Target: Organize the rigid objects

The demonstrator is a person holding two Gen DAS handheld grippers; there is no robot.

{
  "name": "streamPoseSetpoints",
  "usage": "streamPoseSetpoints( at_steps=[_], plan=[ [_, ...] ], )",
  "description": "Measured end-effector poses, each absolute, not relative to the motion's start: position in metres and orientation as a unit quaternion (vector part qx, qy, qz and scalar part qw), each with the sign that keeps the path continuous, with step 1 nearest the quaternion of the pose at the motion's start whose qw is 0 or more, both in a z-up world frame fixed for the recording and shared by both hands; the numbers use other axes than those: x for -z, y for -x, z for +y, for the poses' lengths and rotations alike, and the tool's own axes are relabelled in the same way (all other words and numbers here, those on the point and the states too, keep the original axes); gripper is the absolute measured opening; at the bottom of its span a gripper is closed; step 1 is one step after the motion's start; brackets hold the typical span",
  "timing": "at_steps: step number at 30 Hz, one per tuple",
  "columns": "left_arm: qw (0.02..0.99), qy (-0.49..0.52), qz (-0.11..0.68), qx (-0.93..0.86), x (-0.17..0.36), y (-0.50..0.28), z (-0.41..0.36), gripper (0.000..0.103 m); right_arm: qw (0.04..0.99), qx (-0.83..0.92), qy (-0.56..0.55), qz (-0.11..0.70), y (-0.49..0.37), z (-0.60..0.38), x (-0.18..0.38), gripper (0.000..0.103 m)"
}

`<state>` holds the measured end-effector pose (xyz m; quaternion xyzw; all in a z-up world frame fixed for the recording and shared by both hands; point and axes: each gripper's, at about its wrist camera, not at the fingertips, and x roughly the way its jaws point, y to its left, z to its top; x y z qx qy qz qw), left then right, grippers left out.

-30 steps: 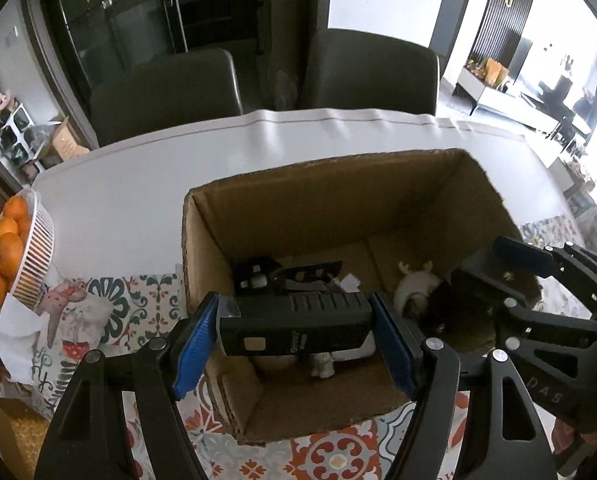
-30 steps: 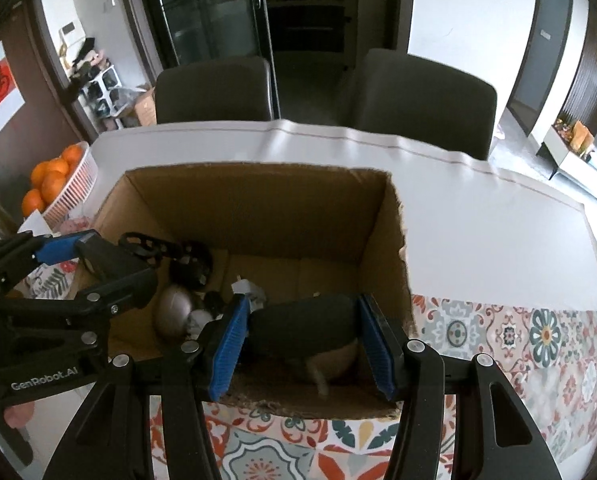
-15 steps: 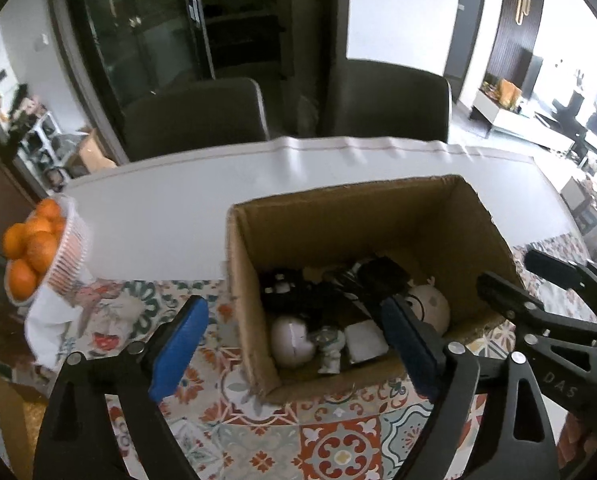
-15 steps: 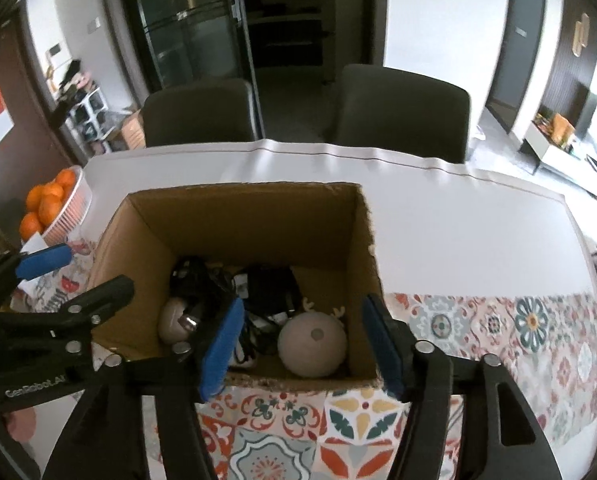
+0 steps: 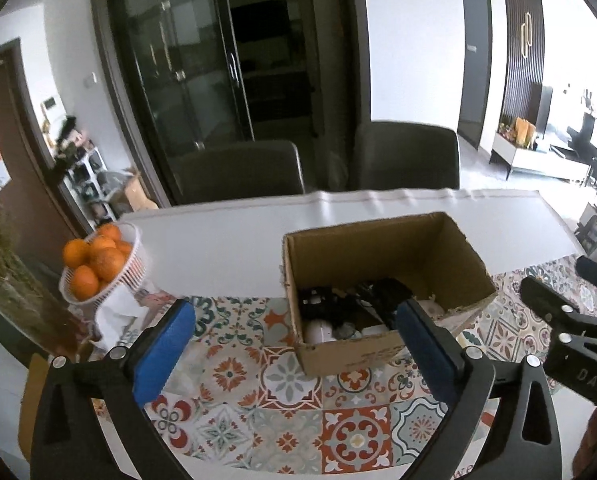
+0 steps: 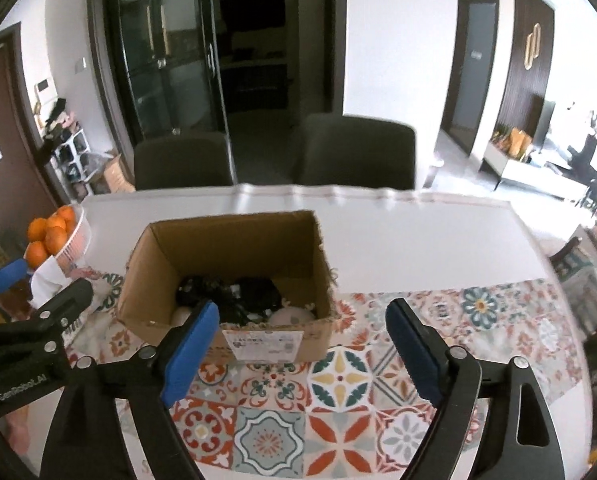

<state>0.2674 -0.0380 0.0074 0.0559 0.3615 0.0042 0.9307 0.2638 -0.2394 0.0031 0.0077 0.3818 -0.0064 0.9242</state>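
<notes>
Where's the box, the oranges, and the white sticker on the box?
cardboard box [image 5: 378,248], left wrist view, inner back wall.
oranges [image 5: 108,260], left wrist view, front orange in the basket.
white sticker [image 6: 264,344], right wrist view, label centre.

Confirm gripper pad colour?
Blue pads on black frames, both grippers; clearest in the right wrist view.

"GenRobot.AI" printed on left gripper [image 6: 34,300] body, near left; "DAS" on right gripper [image 5: 578,312] body, near right. Box label [image 6: 264,342] print too small.

Two dark chairs [image 6: 182,162], glass cabinet [image 6: 166,52]
</notes>
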Motion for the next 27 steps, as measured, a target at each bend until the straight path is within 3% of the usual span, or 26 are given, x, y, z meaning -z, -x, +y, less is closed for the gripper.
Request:
streamPoseSetpoints(
  at_steps=[13,27],
  plan=[
    [0.95,-0.046,0.309,0.007,-0.044,-0.197,-0.038,0.103,0.949,0.041,-0.001,0.311,-0.187,-0.243,-0.05,0.096],
    [0.967,-0.05,0.249,0.013,-0.075,-0.14,-0.04,0.103,0.961,0.04,-0.015,0.272,-0.128,-0.245,-0.076,0.097]
  ],
)
